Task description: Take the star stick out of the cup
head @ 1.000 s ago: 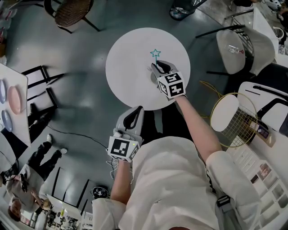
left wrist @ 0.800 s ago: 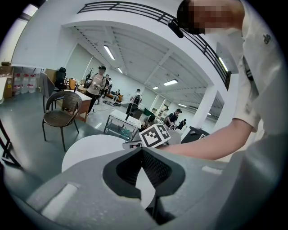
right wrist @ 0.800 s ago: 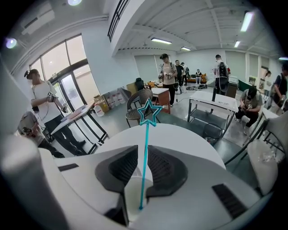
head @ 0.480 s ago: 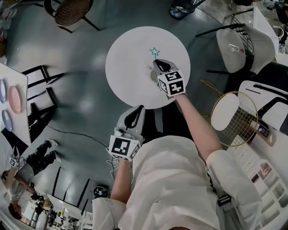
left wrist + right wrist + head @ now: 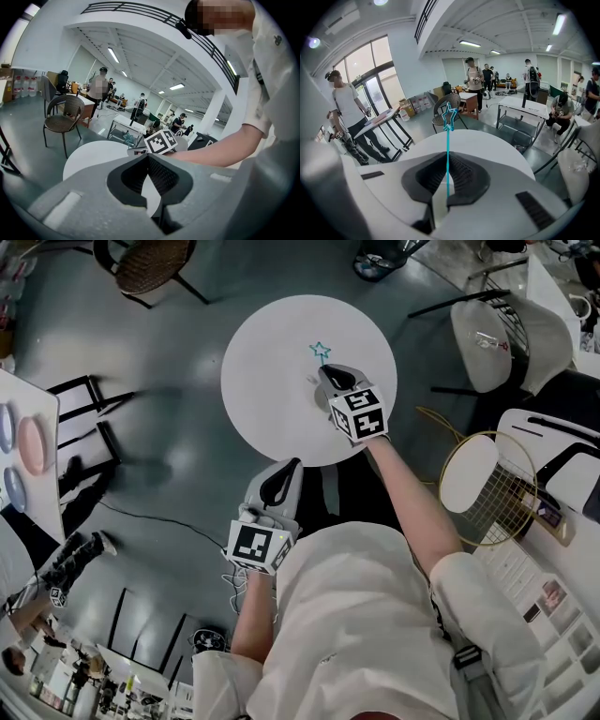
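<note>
A thin teal star stick point(image 5: 321, 351) rises over the round white table point(image 5: 272, 362). My right gripper point(image 5: 330, 373) is shut on its shaft. In the right gripper view the stick point(image 5: 447, 154) runs straight up between the dark pads point(image 5: 461, 176), which press on it, and its star sits above the jaws. The cup lies under this gripper and I cannot make it out. My left gripper point(image 5: 286, 471) hangs off the table's near edge, apart from the stick. Its jaws point(image 5: 148, 157) are shut with nothing between them. The right gripper's marker cube point(image 5: 161, 142) shows ahead of it.
A wicker chair point(image 5: 150, 263) stands beyond the table at upper left. A white chair point(image 5: 506, 338) and a wire-framed side table point(image 5: 473, 479) are at the right. Several people and work tables point(image 5: 520, 110) fill the room behind.
The right gripper has edged slightly farther over the table, and the star has shifted a little to the left. The left gripper has stayed where it was.
</note>
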A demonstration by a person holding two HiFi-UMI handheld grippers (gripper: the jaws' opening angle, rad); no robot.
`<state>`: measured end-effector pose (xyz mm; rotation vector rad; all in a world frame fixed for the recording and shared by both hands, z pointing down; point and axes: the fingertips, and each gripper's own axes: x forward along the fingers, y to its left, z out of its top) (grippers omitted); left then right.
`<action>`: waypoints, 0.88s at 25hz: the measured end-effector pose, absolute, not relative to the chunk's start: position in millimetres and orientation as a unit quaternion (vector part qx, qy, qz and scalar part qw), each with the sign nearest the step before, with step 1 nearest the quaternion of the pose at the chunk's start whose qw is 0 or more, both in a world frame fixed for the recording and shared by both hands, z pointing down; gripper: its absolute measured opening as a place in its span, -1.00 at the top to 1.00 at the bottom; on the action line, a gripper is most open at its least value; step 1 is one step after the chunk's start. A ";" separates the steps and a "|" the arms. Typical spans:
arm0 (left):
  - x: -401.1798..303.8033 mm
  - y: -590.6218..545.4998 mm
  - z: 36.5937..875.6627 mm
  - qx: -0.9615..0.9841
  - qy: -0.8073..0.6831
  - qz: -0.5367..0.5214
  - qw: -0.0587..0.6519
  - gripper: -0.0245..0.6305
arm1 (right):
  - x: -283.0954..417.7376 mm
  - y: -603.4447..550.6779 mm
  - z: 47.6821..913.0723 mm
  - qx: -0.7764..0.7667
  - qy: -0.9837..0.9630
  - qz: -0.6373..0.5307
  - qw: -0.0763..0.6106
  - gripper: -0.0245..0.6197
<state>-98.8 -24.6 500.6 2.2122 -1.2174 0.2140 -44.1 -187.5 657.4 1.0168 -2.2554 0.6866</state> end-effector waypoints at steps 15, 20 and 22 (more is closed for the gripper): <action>-104.5 -22.9 488.9 0.839 -0.459 0.065 0.284 0.91 | -46.2 -187.5 615.5 0.373 -0.864 0.242 0.236 0.86; -99.3 -20.4 481.1 0.844 -0.458 0.062 0.273 0.91 | -39.4 -182.7 586.5 0.368 -0.874 0.237 0.211 0.86; -96.4 -18.9 476.0 0.845 -0.458 0.062 0.268 0.91 | -34.8 -179.1 571.2 0.367 -0.880 0.229 0.198 0.86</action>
